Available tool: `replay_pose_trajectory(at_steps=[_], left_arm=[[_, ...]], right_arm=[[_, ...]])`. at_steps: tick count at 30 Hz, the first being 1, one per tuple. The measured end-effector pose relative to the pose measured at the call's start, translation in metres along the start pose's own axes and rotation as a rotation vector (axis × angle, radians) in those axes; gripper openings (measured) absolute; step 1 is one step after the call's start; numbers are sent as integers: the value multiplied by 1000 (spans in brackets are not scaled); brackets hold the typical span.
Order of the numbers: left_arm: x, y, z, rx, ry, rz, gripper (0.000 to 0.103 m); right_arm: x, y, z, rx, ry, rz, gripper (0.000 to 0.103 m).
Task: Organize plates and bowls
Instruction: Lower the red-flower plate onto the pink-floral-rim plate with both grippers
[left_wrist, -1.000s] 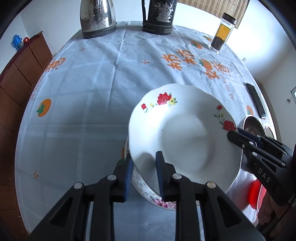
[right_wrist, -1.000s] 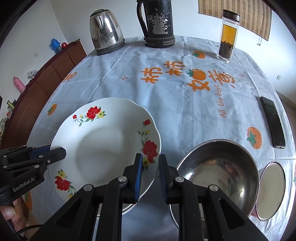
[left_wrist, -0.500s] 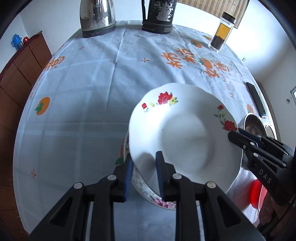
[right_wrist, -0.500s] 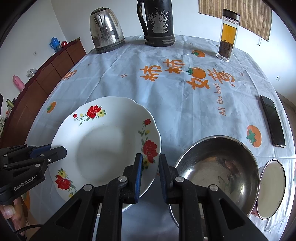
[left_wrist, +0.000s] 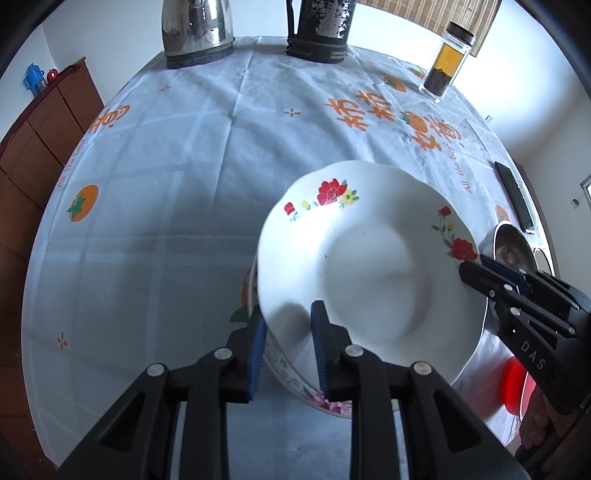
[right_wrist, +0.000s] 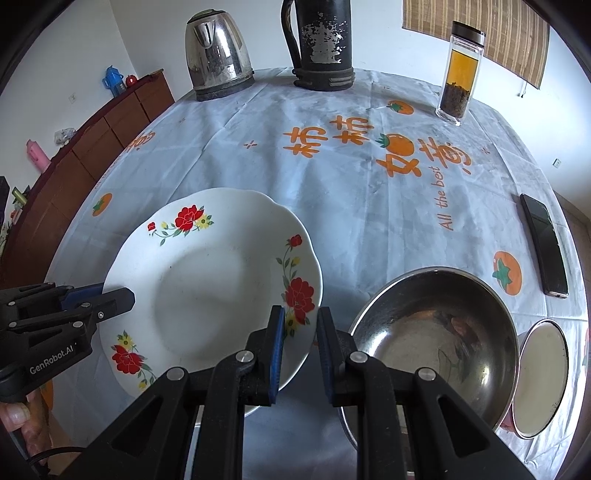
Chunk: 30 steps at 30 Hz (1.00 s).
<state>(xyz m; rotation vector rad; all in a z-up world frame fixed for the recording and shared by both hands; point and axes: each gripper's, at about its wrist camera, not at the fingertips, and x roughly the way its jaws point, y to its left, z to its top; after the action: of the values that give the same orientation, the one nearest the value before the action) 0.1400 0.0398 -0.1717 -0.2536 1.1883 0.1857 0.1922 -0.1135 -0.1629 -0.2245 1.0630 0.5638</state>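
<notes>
A white plate (left_wrist: 369, 266) with red flowers hangs tilted above the table, held from both sides. My left gripper (left_wrist: 288, 314) is shut on its near left rim, and my right gripper (right_wrist: 301, 312) is shut on the opposite rim, by a red flower. From the right wrist view the plate (right_wrist: 207, 288) fills the left half, with the left gripper (right_wrist: 110, 295) at its far edge. The right gripper (left_wrist: 469, 269) shows at the plate's right edge in the left wrist view. A bowl with a patterned rim (left_wrist: 295, 384) sits under the plate, mostly hidden.
A steel bowl (right_wrist: 436, 332) and a small white-lined bowl (right_wrist: 541, 376) stand right of the plate. A phone (right_wrist: 545, 243) lies near the right edge. A kettle (right_wrist: 218, 55), a black jug (right_wrist: 321, 44) and a tea jar (right_wrist: 461, 74) stand at the back of the table.
</notes>
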Motion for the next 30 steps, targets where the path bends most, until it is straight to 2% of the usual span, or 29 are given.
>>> replay_pose_trajectory(at_steps=[19, 30], left_arm=[[-5, 0, -8, 14, -4, 6, 22], [2, 6, -18, -2, 24, 11, 22]], right_arm=[[-1, 7, -4, -59, 9, -32, 19], [7, 16, -11, -81, 41, -31, 19]])
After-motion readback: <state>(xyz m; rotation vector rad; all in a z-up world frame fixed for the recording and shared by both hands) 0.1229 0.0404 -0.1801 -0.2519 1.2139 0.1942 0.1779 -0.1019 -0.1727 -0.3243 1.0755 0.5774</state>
